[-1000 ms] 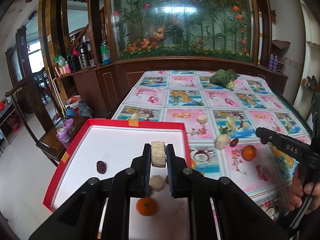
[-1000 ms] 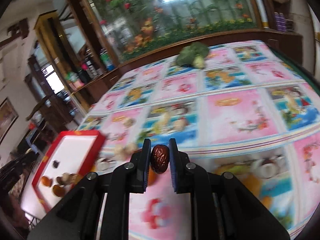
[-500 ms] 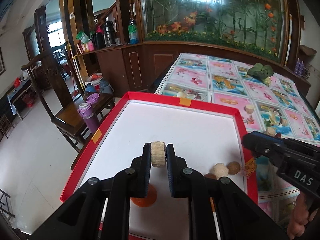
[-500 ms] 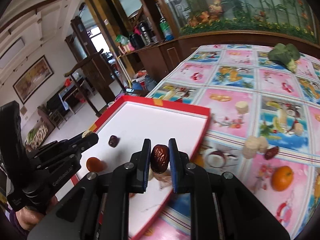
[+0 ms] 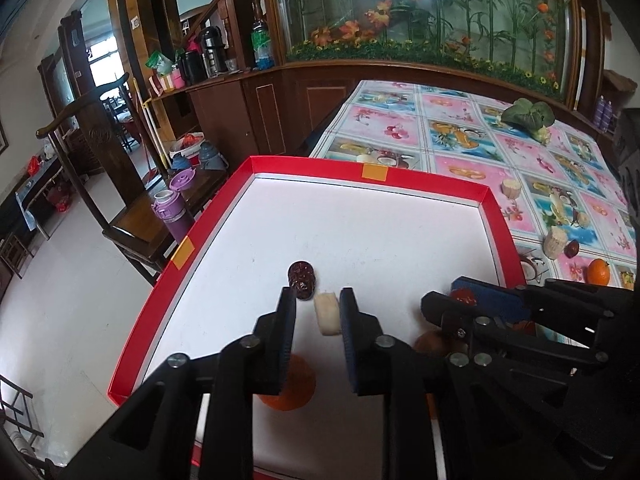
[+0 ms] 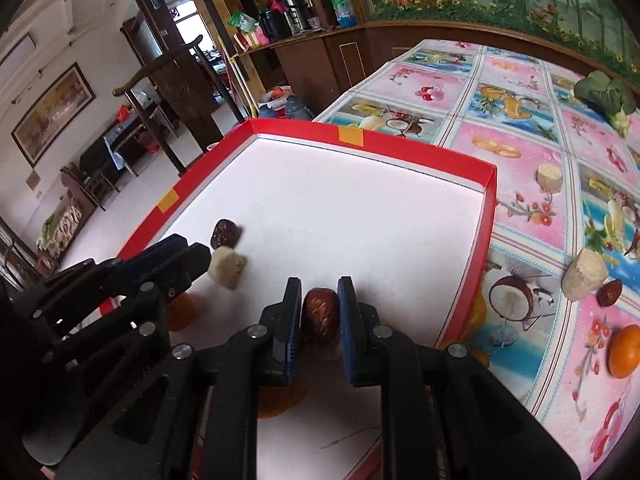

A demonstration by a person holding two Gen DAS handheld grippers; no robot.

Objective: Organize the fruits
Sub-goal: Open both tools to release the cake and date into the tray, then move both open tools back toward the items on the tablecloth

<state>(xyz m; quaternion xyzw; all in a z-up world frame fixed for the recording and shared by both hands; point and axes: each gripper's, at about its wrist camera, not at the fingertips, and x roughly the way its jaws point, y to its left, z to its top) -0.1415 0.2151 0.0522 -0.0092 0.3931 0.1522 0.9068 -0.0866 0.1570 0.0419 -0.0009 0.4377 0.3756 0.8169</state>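
Observation:
A red-rimmed white tray [image 5: 400, 184] [image 6: 420, 152] sits at the table's near left. My left gripper [image 5: 318, 312] is open over it; a pale cream fruit piece [image 5: 327, 315] [image 6: 226, 266] lies on the tray between its fingers, beside a dark red date [image 5: 302, 275] [image 6: 225, 233]. My right gripper [image 6: 319, 312] is low over the tray, its jaws around a second dark red date [image 6: 319, 322]. An orange [image 5: 288, 396] [image 6: 182, 312] lies on the tray under the left fingers.
On the flowered tablecloth [image 6: 520, 112] to the right lie two cream fruit pieces [image 6: 585, 274] [image 6: 549, 177], a date [image 6: 610, 293], an orange [image 6: 625, 350] and a green leafy vegetable [image 6: 606, 96]. A wooden chair with purple bottles [image 5: 172, 212] stands left of the table.
My left gripper has opened and let the cream piece down onto the tray beside the date. My right gripper has come lower over the tray with its date.

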